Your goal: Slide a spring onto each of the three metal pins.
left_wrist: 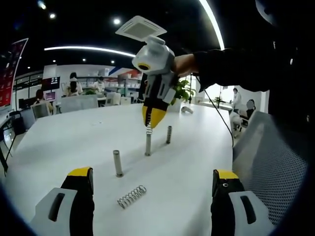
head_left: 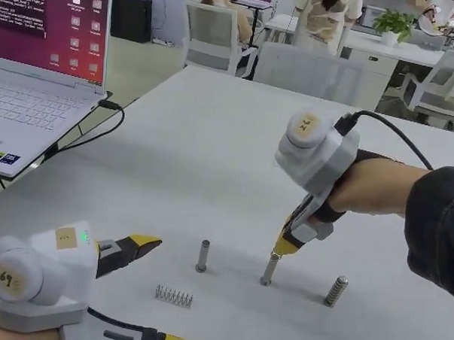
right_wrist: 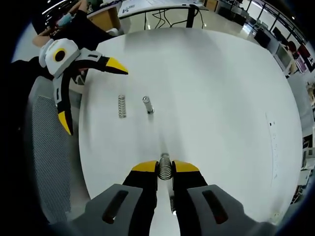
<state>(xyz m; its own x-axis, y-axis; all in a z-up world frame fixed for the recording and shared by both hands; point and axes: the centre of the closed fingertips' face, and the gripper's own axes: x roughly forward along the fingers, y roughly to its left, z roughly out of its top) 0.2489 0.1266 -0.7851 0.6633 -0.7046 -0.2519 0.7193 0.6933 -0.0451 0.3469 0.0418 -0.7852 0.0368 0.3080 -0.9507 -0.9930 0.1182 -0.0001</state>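
Misalignment between spring and pin is judged the chief risk at this step. A spring [right_wrist: 165, 162] is pinched between the nearly closed jaws of the right gripper [right_wrist: 165, 170]. In the left gripper view it is seen at the centre of the frame, held just above the top of the middle pin [left_wrist: 147, 145]. Whether its lower end has been threaded over the pin's tip cannot be told.

If the spring is lowered off-axis, a coil could be caught on the pin's edge. The spring could then be bent sideways or flicked out of the grip. A sideways push from the jaw tips could also topple the pin, if it is only standing on the table [head_left: 213, 139].

The left gripper [left_wrist: 152, 172] is held low in its own view with its jaws spread wide and nothing between them. A loose spring [left_wrist: 132, 196] lies on the table just ahead of them. A bare pin [left_wrist: 117, 163] stands left of centre, near that spring. Right of centre, the third pin [head_left: 335, 291] is already wrapped by a spring, so the task is judged about a third done.
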